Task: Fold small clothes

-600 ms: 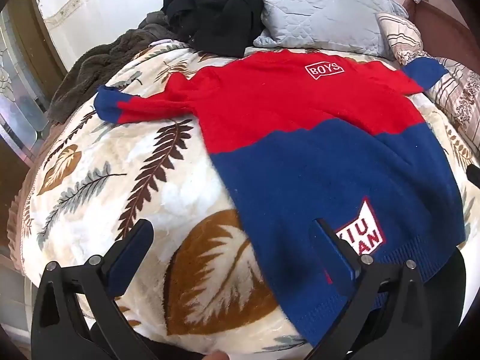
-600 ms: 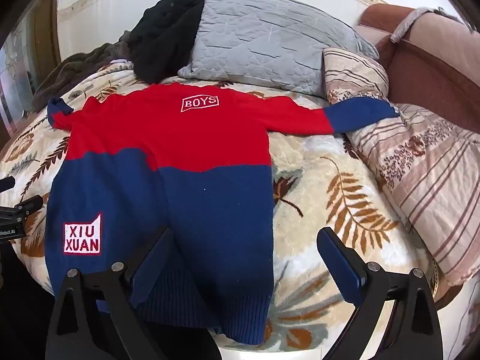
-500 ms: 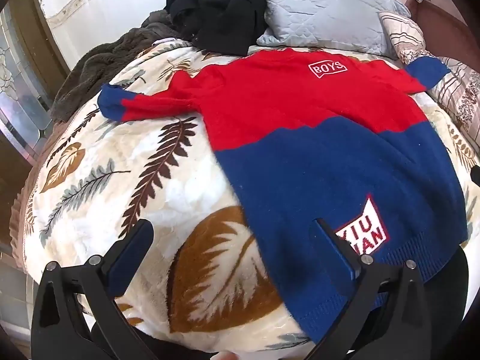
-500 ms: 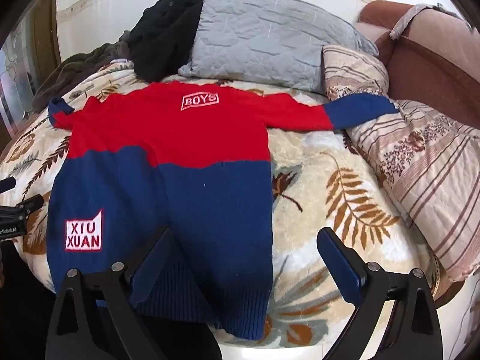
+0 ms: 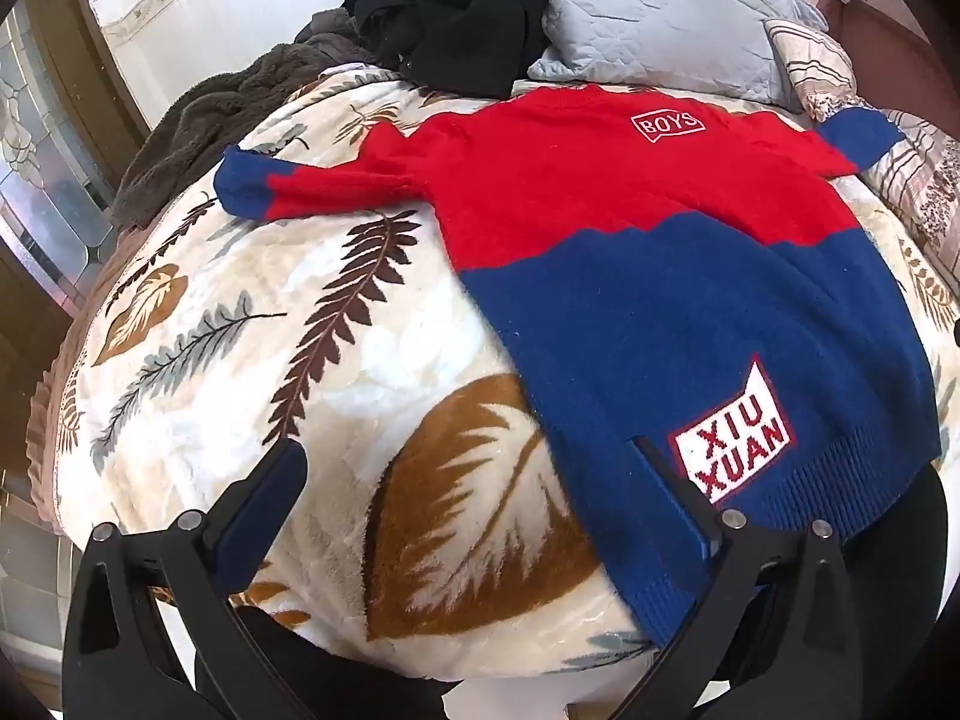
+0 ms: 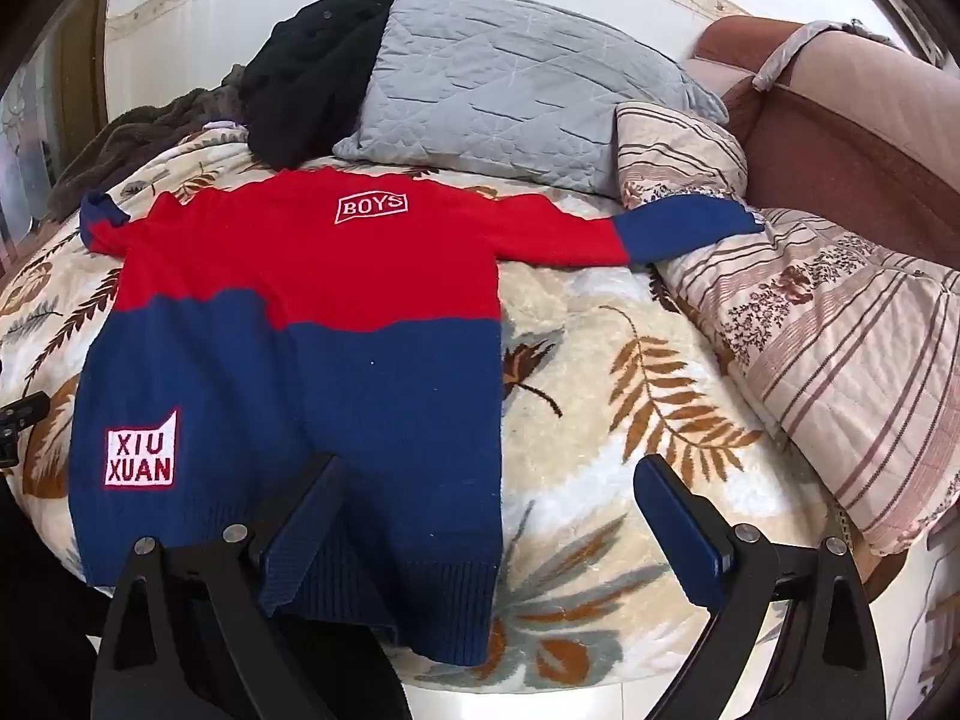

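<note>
A small red and blue knit sweater lies flat on a leaf-patterned blanket, both sleeves spread out, "BOYS" on the chest and a "XIU XUAN" patch near the hem. My left gripper hovers open above the bed's near edge, over the hem's left corner, holding nothing. My right gripper also stands open above the hem's right corner, nothing between its fingers. A bit of the left gripper shows at the right wrist view's left edge.
A grey quilted pillow and a heap of black clothing sit behind the sweater. A striped quilt lies at the right, a brown fleece at the back left, a padded headboard behind.
Both grippers have drawn back and up a little, so the sweater and bed sit slightly lower and farther in view. The jaws stay wide apart and the sweater has not moved.
</note>
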The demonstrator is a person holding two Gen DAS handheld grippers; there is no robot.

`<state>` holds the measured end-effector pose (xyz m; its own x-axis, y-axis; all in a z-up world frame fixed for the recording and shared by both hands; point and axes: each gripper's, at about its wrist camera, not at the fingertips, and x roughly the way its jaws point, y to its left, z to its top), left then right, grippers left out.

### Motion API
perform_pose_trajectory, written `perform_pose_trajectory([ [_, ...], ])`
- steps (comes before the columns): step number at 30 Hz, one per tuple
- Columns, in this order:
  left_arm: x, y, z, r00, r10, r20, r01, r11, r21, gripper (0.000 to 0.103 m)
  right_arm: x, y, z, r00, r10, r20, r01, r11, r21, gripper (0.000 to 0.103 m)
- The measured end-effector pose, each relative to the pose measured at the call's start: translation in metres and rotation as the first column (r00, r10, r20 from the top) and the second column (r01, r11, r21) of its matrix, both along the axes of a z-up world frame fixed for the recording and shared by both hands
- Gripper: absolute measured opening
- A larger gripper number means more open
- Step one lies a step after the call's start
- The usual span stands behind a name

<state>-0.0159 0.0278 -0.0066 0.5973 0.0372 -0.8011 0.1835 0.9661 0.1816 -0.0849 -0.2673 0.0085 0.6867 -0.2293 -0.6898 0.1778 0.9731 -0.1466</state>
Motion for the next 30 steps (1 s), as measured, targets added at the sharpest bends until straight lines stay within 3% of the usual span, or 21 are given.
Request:
perform_pose_trajectory([
  [30, -0.005, -0.013, 0.001, 0.999, -0.041, -0.014, 0.041, 0.999, -0.026, 0.103, 0.003, 0.001, 0.0, 1.0, 0.006, -0.002, -0.006, 1.0, 0.001, 0.097],
])
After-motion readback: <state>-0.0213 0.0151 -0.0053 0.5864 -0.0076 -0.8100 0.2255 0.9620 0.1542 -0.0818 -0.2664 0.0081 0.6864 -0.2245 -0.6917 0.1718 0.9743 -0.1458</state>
